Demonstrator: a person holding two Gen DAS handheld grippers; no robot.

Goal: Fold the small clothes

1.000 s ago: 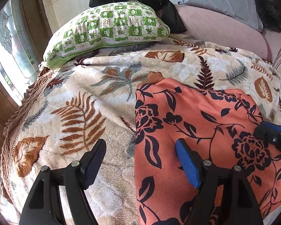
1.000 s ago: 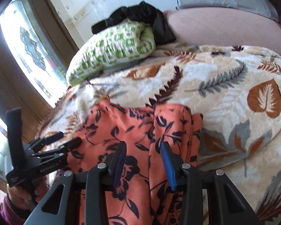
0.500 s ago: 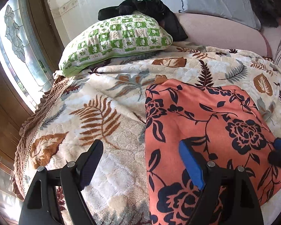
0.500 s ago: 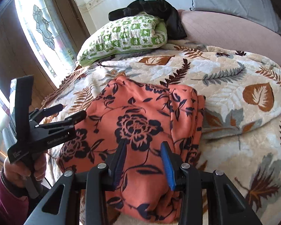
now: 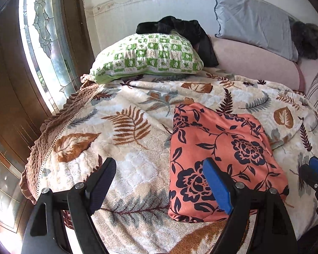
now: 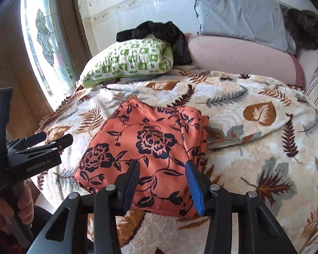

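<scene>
Orange floral-print cloth garment (image 6: 150, 148) lies folded into a rough rectangle on the leaf-patterned fleece bed cover (image 5: 127, 169), just ahead of both tongs. Left tongs (image 5: 159, 182) stand wide, empty; right tongs (image 6: 162, 182) have just been opening, nothing between them. Its right edge looks layered and maybe uneven, so I'd square those layers gently before moving on.

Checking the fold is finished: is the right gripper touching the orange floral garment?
Apart. The right wrist view shows the right gripper open above the orange floral garment, nothing pinched between its pads.
</scene>
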